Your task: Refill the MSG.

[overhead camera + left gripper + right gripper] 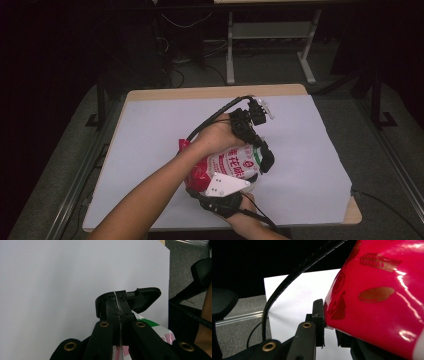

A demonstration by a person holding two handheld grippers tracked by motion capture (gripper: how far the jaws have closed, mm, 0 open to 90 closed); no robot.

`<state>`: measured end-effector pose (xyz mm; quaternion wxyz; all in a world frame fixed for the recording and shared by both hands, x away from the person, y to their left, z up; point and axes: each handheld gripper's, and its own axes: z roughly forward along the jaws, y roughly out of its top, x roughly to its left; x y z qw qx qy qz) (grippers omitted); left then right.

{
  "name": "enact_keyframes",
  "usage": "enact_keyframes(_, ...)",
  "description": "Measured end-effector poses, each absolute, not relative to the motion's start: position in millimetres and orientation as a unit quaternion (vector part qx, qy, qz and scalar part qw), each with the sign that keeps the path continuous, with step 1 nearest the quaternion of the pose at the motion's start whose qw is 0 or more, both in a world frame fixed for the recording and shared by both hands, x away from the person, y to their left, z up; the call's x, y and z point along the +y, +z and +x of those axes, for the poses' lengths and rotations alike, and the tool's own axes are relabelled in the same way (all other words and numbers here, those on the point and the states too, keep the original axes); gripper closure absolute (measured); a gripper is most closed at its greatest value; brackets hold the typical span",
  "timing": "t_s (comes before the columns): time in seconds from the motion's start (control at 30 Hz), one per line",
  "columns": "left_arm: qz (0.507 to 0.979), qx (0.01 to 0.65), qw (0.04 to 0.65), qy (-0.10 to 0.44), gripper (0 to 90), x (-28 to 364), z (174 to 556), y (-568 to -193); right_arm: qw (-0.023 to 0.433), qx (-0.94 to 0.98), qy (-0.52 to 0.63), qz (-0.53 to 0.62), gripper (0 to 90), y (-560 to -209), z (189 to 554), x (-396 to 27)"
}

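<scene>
A snack bag (232,162), red at one end and white with a green band at the other, is held just above the white-covered table (150,130) between both grippers. My left gripper (265,160) reaches down from the far side. In the left gripper view it (117,302) is shut on the bag's thin sealed edge, with the green and white print (155,327) beside the jaws. My right gripper (196,186), with its grey plate on top, comes in from the near side. In the right gripper view it (328,323) is shut on the glossy red end (382,297).
The wooden table edge (215,91) shows past the white sheet at the back. Beyond it, white desk legs (230,50) stand on grey carpet. A black cable (287,282) arcs over the sheet. The person's left forearm (150,195) crosses the near left of the table.
</scene>
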<state>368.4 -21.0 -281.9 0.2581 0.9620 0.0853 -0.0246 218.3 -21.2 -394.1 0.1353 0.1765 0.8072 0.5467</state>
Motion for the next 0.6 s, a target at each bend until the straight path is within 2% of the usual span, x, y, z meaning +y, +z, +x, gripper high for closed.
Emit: enact_keyframes(0.6, 0.963, 0.083, 0.255, -0.024, 89.9, -22.8, 367.6, -280.7, 0.137, 0.806, 0.549, 0.177, 79.0, -393.0, 218.2, -21.7)
